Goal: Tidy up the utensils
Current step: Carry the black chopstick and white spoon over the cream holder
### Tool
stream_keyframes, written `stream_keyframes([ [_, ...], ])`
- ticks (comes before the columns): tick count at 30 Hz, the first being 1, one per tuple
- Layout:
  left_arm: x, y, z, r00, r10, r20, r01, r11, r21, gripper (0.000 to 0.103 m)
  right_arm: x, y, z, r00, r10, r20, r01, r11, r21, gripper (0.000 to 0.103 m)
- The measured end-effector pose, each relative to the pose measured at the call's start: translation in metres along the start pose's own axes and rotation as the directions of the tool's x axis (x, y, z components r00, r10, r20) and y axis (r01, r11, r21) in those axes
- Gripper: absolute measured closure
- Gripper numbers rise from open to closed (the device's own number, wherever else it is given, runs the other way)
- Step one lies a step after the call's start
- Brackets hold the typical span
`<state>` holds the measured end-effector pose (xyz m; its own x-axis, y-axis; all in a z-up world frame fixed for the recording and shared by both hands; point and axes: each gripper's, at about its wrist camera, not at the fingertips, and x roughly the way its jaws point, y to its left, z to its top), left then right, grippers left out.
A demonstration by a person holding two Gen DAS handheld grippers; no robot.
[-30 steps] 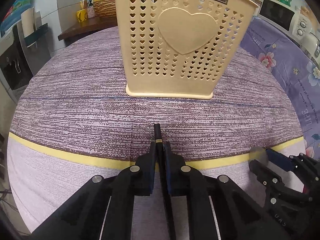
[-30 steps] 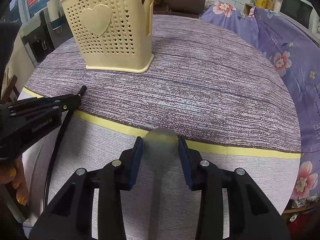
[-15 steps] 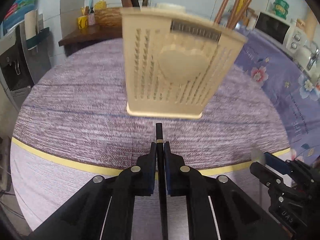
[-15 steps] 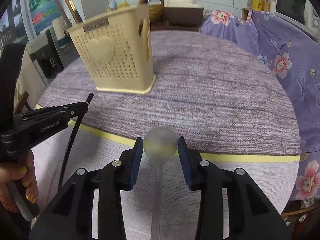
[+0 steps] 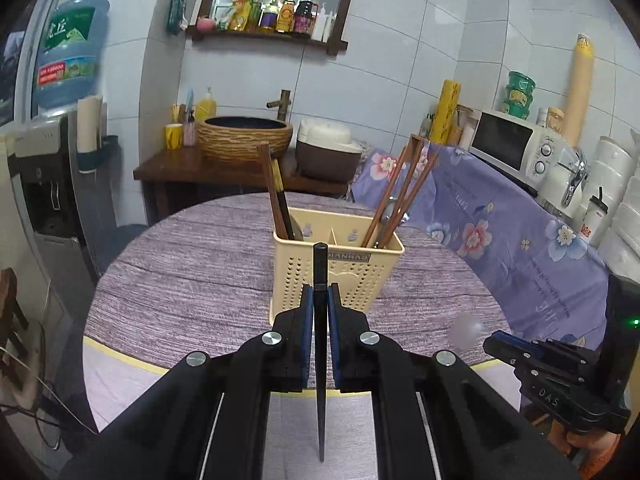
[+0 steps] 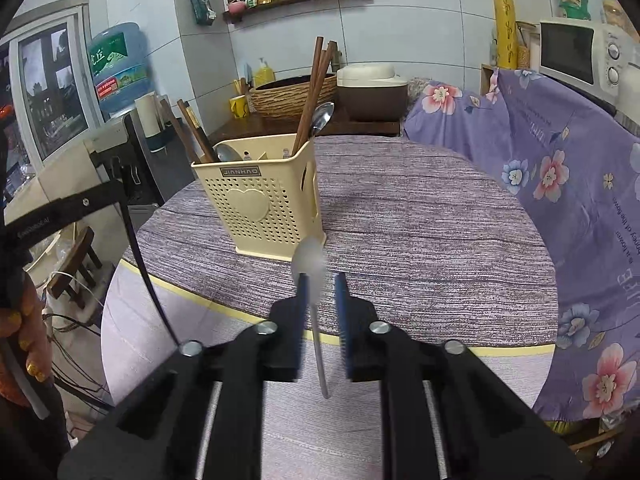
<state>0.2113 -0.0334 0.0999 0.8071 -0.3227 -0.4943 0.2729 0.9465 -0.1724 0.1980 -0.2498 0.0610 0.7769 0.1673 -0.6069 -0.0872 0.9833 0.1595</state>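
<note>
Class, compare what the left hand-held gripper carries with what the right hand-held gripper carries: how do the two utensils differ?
The left hand-held gripper pinches a thin, straight black chopstick; the right hand-held gripper holds a pale spoon with a rounded bowl. The chopstick sits tight between the pads; the spoon leans against one pad, with a gap beside the other. Both point toward the beige utensil holder.

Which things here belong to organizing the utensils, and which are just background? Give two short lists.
Part of the job:
- black chopstick in the left gripper
- spoon between the right gripper fingers
- cream utensil basket holding brown chopsticks and spoons

Just background:
- microwave
- water jug
- rice cooker
- bottle shelf
</note>
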Motion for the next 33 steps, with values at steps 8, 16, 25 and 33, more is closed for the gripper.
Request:
stream_keyframes([
  [8, 0.000, 0.002, -0.001, 1.000, -0.001, 0.008, 0.001, 1.000, 0.004, 0.095, 0.017, -0.004, -0.005, 0.999, 0.008, -0.037, -0.008, 1.000, 0.013, 0.085],
  [16, -0.003, 0.006, -0.001, 1.000, -0.012, 0.011, 0.012, 1.000, 0.002, 0.095, 0.070, -0.002, -0.013, 0.994, 0.007, -0.108, -0.010, 0.999, -0.033, 0.054],
  [25, -0.009, 0.007, 0.000, 0.999, -0.026, 0.025, 0.025, 1.000, 0.010, 0.095, 0.164, 0.017, -0.009, 0.981, -0.053, -0.188, 0.021, 0.986, -0.165, 0.054],
  [33, -0.006, 0.008, 0.001, 0.999, -0.031, 0.027, 0.031, 0.999, 0.014, 0.095, 0.201, 0.018, -0.003, 0.971, -0.064, -0.230, 0.028, 0.988, -0.153, 0.055],
])
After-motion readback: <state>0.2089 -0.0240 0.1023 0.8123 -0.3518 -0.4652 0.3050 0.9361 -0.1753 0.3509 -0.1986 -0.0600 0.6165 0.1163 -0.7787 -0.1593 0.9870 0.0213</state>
